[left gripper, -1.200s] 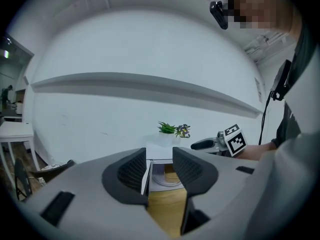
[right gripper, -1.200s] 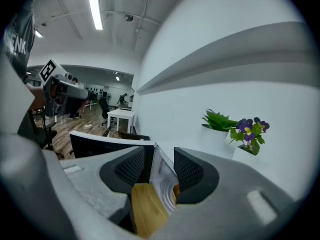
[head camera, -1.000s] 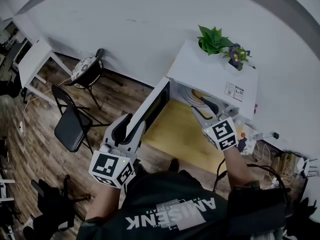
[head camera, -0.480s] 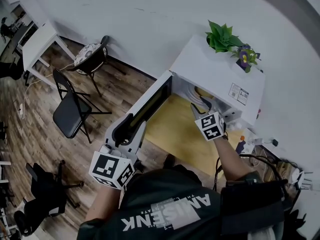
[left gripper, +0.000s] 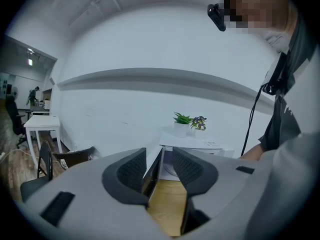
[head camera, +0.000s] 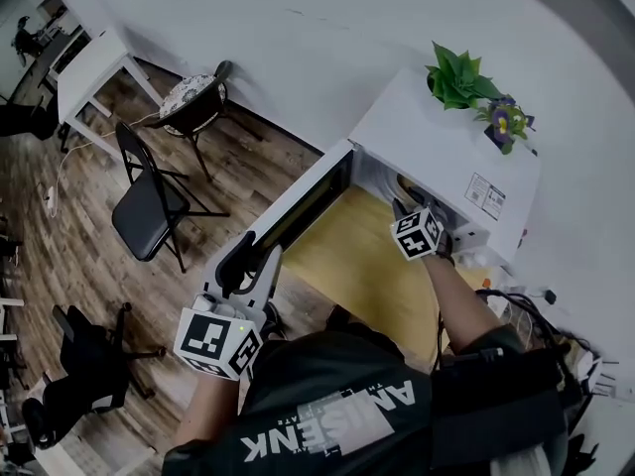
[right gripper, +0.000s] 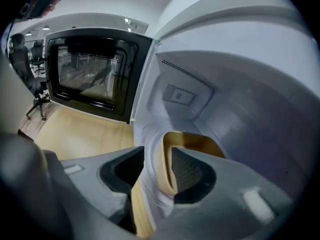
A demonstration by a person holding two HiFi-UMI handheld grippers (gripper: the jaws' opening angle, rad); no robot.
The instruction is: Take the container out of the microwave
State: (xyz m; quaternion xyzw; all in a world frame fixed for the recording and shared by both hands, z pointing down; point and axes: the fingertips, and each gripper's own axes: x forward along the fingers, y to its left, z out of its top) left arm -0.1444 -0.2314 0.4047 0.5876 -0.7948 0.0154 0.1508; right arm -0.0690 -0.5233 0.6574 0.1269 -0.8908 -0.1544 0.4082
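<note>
Two grippers, head view: I see the left gripper [head camera: 250, 264] held low, close to my body, by the outer end of the open door [head camera: 298, 208]. The right gripper [head camera: 405, 211] reaches into the mouth of the white microwave [head camera: 446, 152], with its marker cube just outside the opening.
Microwave, head view: it stands against the wall on a yellow wooden table [head camera: 362, 276], with a green plant [head camera: 458, 75] and purple flowers [head camera: 506, 122] on its top.
Room, head view: a black folding chair [head camera: 149, 211], a round-seated chair [head camera: 193, 102] and a white desk [head camera: 94, 67] stand on the plank floor to my left, well apart from the microwave.
Left gripper, left gripper view: the jaws are spread wide and I find nothing between them.
Past the left jaws: the door shows edge-on in the gap, with the microwave behind it and the plant on top.
Right gripper, right gripper view: the jaws are apart and straddle the near wall of the container [right gripper: 195, 140], one pad outside it and the other inside. I see neither pad pressed against the wall.
Container, right gripper view: pale outside and tan inside, it sits within the microwave's cavity.
Door, right gripper view: it is swung out to the left over the wooden table, with its dark window facing me.
</note>
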